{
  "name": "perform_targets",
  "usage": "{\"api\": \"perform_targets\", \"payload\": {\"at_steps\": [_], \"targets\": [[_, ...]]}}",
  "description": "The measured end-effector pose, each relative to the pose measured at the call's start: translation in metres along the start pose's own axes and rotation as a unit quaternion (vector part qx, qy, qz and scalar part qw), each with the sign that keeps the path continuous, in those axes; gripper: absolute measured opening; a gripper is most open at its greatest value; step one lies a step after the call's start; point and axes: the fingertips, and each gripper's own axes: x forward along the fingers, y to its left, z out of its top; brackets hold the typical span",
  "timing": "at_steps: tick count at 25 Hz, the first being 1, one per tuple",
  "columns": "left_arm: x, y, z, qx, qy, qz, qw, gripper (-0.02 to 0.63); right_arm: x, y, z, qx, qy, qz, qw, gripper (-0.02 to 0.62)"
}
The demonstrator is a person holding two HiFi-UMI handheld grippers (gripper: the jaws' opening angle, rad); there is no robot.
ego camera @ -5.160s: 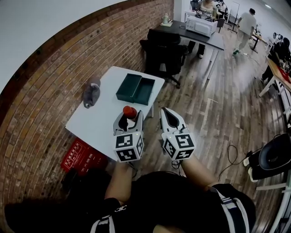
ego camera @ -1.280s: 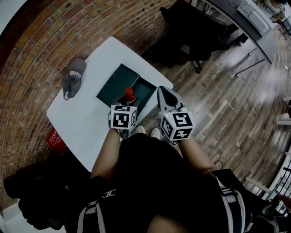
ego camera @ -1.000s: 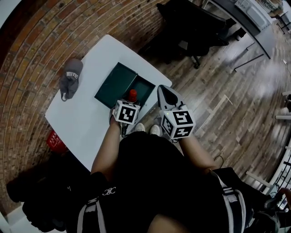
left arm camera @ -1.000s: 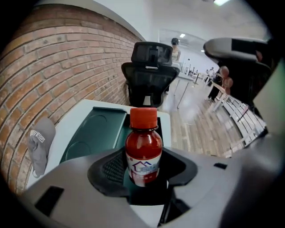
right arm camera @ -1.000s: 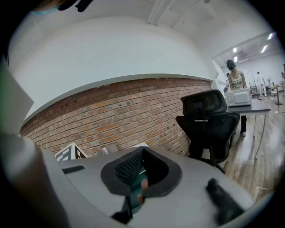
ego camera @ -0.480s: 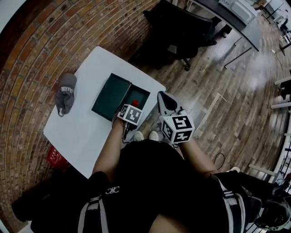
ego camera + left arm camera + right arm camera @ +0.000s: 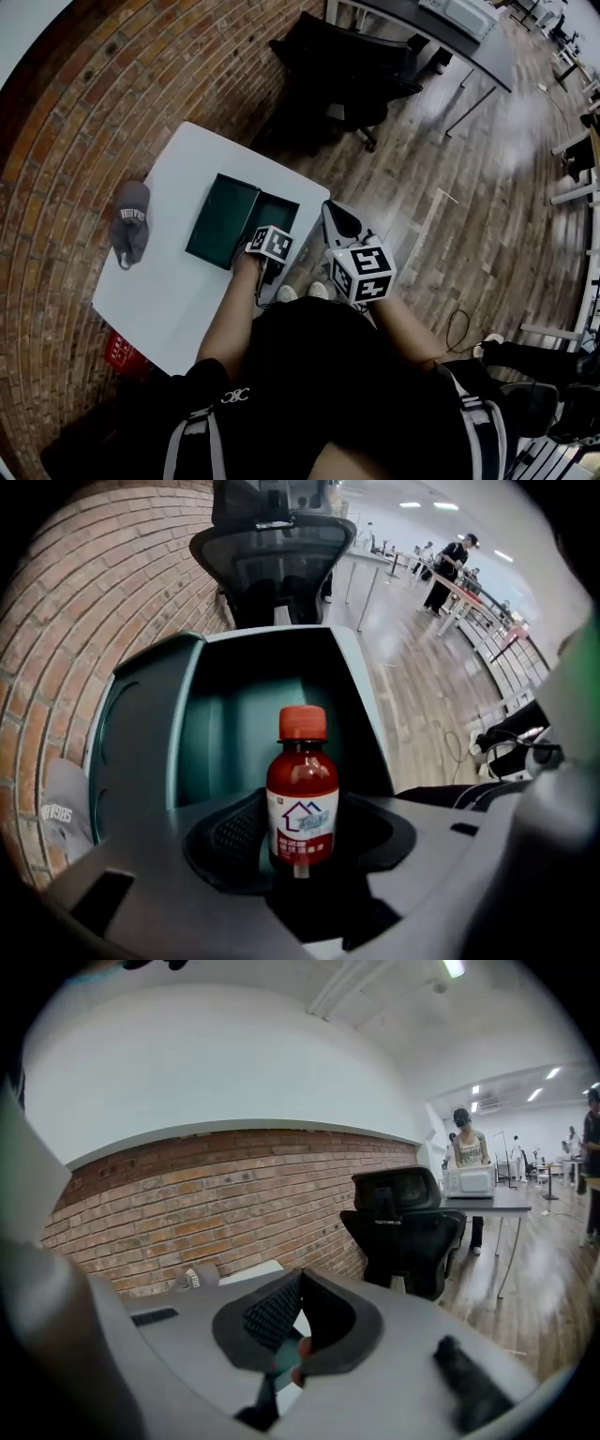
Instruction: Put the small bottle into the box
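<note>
While left claw (image 7: 302,844) grips small bottle (image 7: 302,794) (upright) at open box (image 7: 230,719), right claw (image 7: 297,1288) closed.

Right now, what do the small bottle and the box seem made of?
Small bottle: likely clear plastic or glass, glossy, with highlights on its dark red body; its orange-red cap looks plastic, the printed label paper-like. Box: dark green, matte, probably card or plastic; no sharp reflections.
</note>
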Motion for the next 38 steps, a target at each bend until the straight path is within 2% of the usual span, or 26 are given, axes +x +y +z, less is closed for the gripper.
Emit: {"api": "perform_targets", "payload": {"at_steps": [3, 8, 10, 13, 15, 18, 20, 21, 24, 25, 26, 28, 31, 35, 38], "targets": [[0.006, 0.005, -0.004, 0.018, 0.009, 0.017, 0.9997, 0.230, -0.003, -0.002, -0.003, 0.002, 0.001, -0.011, 1.000, 0.026], [0.009, 0.005, -0.003, 0.015, 0.011, 0.005, 0.9998, 0.234, -0.006, -0.009, -0.009, 0.008, 0.007, -0.020, 1.000, 0.026], [0.007, 0.004, 0.000, 0.021, -0.001, 0.000, 0.9998, 0.252, -0.005, -0.009, -0.008, 0.008, 0.007, -0.020, 1.000, 0.026], [-0.002, 0.005, 0.008, 0.022, -0.032, -0.008, 0.9992, 0.296, -0.002, -0.005, -0.006, 0.004, 0.006, -0.013, 1.000, 0.026], [-0.014, 0.010, 0.016, 0.017, -0.064, -0.001, 0.9978, 0.299, 0.001, -0.001, -0.005, 0.002, 0.005, -0.008, 1.000, 0.026], [-0.040, 0.021, 0.032, 0.003, -0.122, 0.008, 0.9925, 0.276, 0.005, 0.004, -0.002, -0.002, 0.004, -0.001, 1.000, 0.026], [-0.060, 0.029, 0.041, -0.012, -0.165, 0.018, 0.9861, 0.266, 0.008, 0.009, 0.001, -0.005, 0.001, 0.005, 1.000, 0.026], [-0.071, 0.034, 0.044, -0.024, -0.188, 0.023, 0.9816, 0.240, 0.008, 0.012, 0.003, -0.006, -0.001, 0.007, 1.000, 0.026], [-0.101, 0.049, 0.049, -0.081, -0.256, 0.034, 0.9626, 0.117, 0.009, 0.017, 0.009, -0.009, -0.010, 0.011, 1.000, 0.026], [-0.112, 0.055, 0.050, -0.104, -0.279, 0.040, 0.9538, 0.058, 0.009, 0.017, 0.012, -0.009, -0.015, 0.010, 1.000, 0.026], [-0.123, 0.060, 0.050, -0.125, -0.302, 0.044, 0.9441, 0.027, 0.009, 0.017, 0.015, -0.008, -0.021, 0.007, 1.000, 0.026], [-0.146, 0.065, 0.050, -0.161, -0.344, 0.041, 0.9240, 0.016, 0.006, 0.016, 0.021, -0.004, -0.039, 0.001, 0.999, 0.026], [-0.184, 0.066, 0.048, -0.191, -0.399, 0.032, 0.8962, 0.012, 0.002, 0.017, 0.033, 0.001, -0.067, -0.001, 0.998, 0.026], [-0.242, 0.071, 0.047, -0.193, -0.469, 0.061, 0.8598, 0.012, 0.001, 0.027, 0.052, 0.005, -0.097, 0.025, 0.995, 0.026], [-0.283, 0.074, 0.042, -0.198, -0.526, 0.077, 0.8237, 0.012, 0.000, 0.039, 0.064, 0.010, -0.121, 0.050, 0.991, 0.026]]}}
